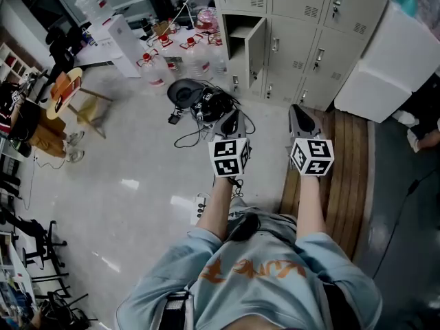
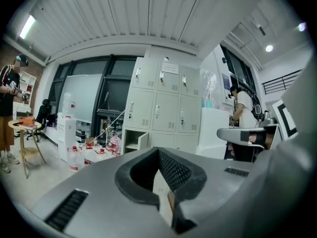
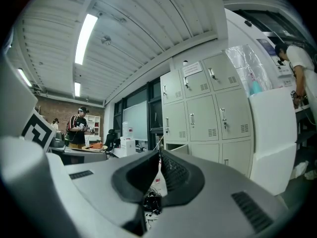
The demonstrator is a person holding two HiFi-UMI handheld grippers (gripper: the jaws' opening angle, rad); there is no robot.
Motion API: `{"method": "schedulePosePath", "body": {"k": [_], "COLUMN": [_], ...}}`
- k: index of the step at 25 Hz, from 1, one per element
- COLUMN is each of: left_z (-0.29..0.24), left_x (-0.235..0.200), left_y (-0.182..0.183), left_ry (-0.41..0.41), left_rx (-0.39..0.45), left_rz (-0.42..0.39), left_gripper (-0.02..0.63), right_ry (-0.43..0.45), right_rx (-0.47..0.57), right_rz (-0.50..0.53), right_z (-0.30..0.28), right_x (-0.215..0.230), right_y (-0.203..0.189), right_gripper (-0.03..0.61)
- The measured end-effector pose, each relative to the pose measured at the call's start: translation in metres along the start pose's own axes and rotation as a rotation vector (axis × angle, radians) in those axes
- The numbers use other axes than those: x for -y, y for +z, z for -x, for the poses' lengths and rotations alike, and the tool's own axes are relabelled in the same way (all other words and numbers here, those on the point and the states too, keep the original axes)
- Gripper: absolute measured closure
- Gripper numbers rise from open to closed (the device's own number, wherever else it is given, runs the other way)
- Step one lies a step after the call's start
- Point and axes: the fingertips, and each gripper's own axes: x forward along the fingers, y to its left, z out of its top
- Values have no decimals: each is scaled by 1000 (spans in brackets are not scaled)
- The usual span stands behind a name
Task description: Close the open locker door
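A bank of beige lockers [image 1: 302, 19] stands ahead. One low compartment [image 1: 237, 43] is open, and its door [image 1: 256, 50] swings out to the right of the opening. The left gripper view shows that open door [image 2: 142, 140], small and well ahead; in the right gripper view the door [image 3: 180, 148] shows just past the jaw tips. My left gripper [image 1: 232, 114] and right gripper [image 1: 297, 108] are held side by side over the floor, well short of the lockers. Both have their jaws closed tip to tip with nothing between them [image 2: 159, 152] [image 3: 159, 155].
Water bottles [image 1: 155, 67] stand left of the lockers. A black tangle of cables and gear [image 1: 206, 103] lies on the floor ahead. A wooden bench [image 1: 344, 170] and a big white box [image 1: 392, 60] are at right. A round stool-table [image 1: 65, 88] and a person [image 2: 7, 98] are at left.
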Motion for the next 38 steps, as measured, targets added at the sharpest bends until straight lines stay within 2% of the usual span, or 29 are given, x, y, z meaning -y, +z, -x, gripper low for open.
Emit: {"method": "schedulePosePath", "body": {"k": [8,17,22,29,38], "left_z": [-24,-60,-71,-85,-112], "left_x": [-16,-78,-121,-158,-160], "left_y": [5,31,19,6,11], "left_ry": [-44,-70,-67,-89,-144], "left_rx": [6,23,-24,-76,-66], "left_rz": [-2,30,86,75,59], "left_gripper": [592,592,592,592,592], "right_ry": [-17,-10,-16,-52,-108], "right_rx": [-25,-58,-104,-152,-145], "right_rz": [9,50,52,25,20], "right_z": [-27,-94,-126,-153,-169], "right_x": [-2,-33,-57,-75,-59], "right_y": [-1,12,5,-18,-18], "right_gripper": [545,545,545,545,545]}}
